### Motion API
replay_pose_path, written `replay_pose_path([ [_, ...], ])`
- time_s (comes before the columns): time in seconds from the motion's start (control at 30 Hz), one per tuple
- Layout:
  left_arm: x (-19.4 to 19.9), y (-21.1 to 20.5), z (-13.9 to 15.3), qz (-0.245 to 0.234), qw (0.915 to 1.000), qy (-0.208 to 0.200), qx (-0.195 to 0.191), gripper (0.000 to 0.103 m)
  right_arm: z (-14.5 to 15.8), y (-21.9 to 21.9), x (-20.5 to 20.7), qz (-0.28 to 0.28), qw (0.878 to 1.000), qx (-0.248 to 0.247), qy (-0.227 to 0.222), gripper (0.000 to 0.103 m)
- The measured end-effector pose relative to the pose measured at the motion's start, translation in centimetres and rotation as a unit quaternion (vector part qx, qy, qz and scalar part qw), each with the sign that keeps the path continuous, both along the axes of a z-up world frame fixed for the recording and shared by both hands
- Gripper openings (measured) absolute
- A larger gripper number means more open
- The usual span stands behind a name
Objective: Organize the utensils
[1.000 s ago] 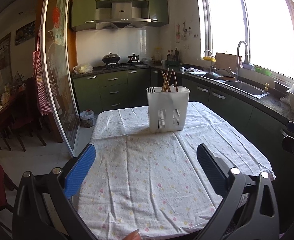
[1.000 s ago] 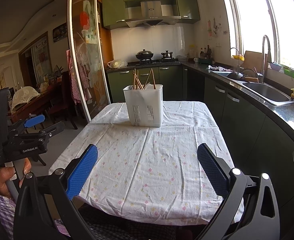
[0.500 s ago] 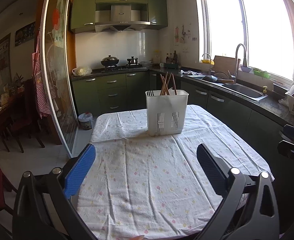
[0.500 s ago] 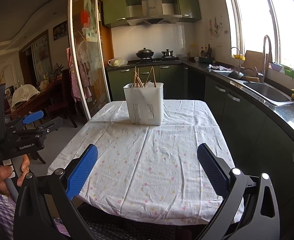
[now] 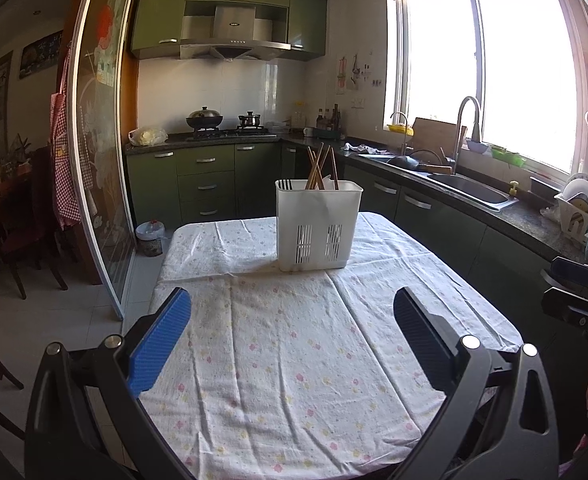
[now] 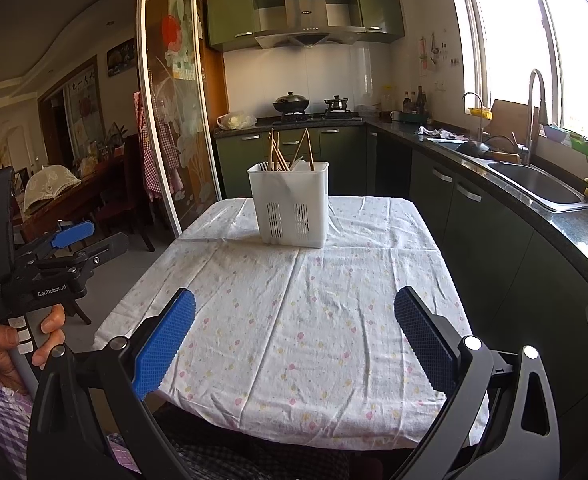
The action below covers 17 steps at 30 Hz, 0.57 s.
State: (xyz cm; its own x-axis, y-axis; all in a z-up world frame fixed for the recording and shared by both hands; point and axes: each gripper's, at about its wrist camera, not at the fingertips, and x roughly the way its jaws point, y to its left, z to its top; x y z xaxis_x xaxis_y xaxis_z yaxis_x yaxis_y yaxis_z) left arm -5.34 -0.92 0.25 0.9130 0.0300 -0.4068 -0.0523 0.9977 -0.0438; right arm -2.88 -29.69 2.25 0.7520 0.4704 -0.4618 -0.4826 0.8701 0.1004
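Kitchen scene, green cabinets across upper frame, bright window upper right, sink [image 5: 469,194] along the right edge in both views.

Table [image 5: 294,360] fills centre and lower frame, covered by a white floral cloth; no loose utensils visible on the cloth in either view.

White slotted utensil holder [image 5: 318,226] stands upright at centre frame, on the far part of the table. In right wrist view the same holder [image 6: 290,204] sits just above centre.

Left hand-held gripper [image 5: 294,320]: jaws spread wide, nothing between them, hovering over the near end of the table, well apart from the holder. Right hand-held gripper [image 6: 294,320]: also spread wide, empty, low in frame over the near table edge. The left unit also shows at the left edge of the right wrist view, gripped by the person's hand [image 6: 26,344].

Chopsticks [image 5: 321,168] stand tilted inside the holder, tips sticking out above the rim. Fork tines [image 5: 285,184] peek out at the holder's left compartment; other contents too hidden to name.

Progress judgement: looks finished or nearly so, since utensils are in the holder, nothing is left on the cloth and both grippers are empty. Could equally be pre-start if the utensils must be taken out and sorted; cannot tell from these views.
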Motion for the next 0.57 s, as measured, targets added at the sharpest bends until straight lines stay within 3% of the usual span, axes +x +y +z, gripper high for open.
replay_pose_path([
  [0.1,0.5,0.6,-0.1,-0.004,0.9998,0.011,-0.015,0.096,0.0,0.0,0.0,0.0,1.0,0.0,0.0,0.098],
  [0.3,0.9,0.6,-0.4,0.038,0.999,0.015,0.019,0.096,-0.1,0.0,0.1,0.0,1.0,0.0,0.0,0.098],
  [0.57,1.5,1.2,-0.9,0.053,0.9978,0.033,0.02,0.096,-0.2,0.0,0.3,0.0,1.0,-0.001,0.002,0.098],
])
